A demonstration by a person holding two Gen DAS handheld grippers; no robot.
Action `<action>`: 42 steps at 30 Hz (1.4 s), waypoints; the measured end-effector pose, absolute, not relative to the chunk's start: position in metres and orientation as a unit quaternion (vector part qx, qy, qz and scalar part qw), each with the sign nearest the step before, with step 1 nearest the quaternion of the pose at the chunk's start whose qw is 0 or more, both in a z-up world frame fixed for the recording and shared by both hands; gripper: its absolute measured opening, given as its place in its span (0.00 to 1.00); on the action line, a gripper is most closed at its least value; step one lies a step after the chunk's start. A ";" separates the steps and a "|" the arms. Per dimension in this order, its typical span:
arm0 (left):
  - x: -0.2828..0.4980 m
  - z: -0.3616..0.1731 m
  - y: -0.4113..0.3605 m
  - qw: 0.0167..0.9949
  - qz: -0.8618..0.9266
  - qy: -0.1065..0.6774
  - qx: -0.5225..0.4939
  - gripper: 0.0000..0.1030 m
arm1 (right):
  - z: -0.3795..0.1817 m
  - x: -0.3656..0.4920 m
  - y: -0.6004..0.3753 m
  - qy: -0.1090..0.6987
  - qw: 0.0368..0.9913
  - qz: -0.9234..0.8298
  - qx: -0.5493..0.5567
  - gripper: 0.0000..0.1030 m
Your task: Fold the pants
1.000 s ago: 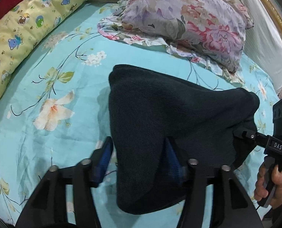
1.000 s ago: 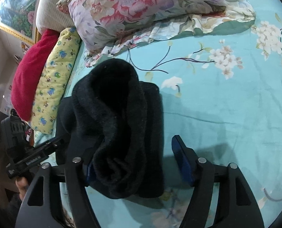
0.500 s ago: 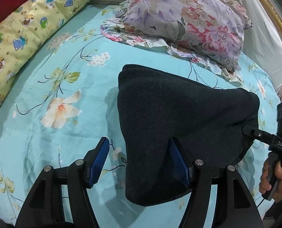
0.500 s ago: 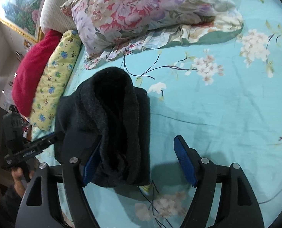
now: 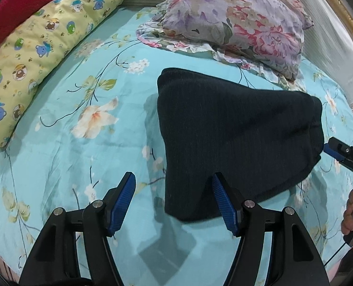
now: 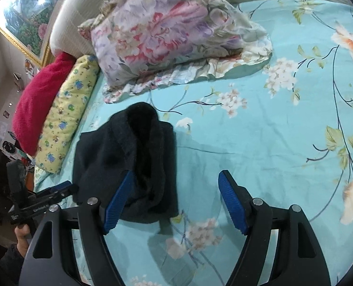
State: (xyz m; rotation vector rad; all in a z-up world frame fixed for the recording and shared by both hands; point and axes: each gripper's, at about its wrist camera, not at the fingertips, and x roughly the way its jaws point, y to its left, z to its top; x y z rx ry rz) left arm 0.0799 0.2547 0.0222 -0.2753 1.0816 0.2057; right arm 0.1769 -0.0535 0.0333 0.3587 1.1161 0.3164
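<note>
Pants (image 5: 236,131) lay folded on the bed (image 5: 81,166), long axis between both tongs, left (image 5: 174,200) and right (image 6: 174,200), each wide open and empty.

I see the folded pants (image 5: 236,138) as very dark navy, close to black, with faint fine vertical ribbing. The bed sheet (image 5: 57,162) under them is turquoise, printed with white and peach blossoms on thin dark branches with green leaves. At the head of the bed lies a pillow (image 5: 236,21) in lilac, pink and cream florals. Along the bed's edge runs a pale yellow bolster (image 5: 33,50) with small blue and brown cartoon bears, beside a crimson blanket (image 6: 38,100). My claw pads (image 5: 123,202) are bright blue on black frames.
</note>
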 end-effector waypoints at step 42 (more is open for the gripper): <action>0.040 0.043 0.219 0.869 0.106 0.481 -0.037 0.71 | 0.051 0.122 0.055 0.501 0.836 0.211 -0.078 0.84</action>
